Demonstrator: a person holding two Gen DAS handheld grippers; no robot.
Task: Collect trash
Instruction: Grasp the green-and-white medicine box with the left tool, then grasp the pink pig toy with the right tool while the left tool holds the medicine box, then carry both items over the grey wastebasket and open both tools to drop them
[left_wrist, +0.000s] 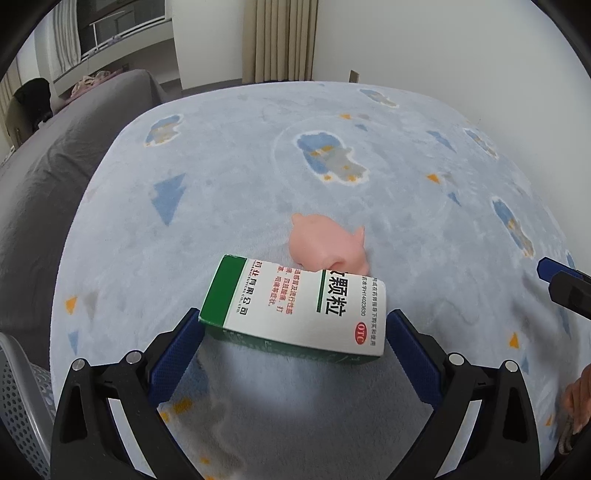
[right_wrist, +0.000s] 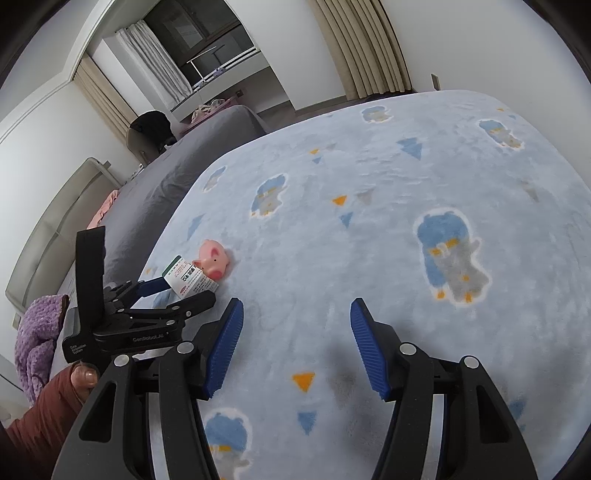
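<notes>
Between tilted left gripper (left_wrist: 295, 332) fingers (left_wrist: 177, 354), box (left_wrist: 295, 306)

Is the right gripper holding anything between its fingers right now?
No, the right gripper stands open over the blue penguin blanket with nothing between its blue pads.

The left tongs (left_wrist: 293, 334) point steeply down, their blue pads (left_wrist: 177, 363) pressed on both ends of a box (left_wrist: 295, 306). The right tongs (right_wrist: 295, 347) hover with jaws apart, nothing between them.
</notes>
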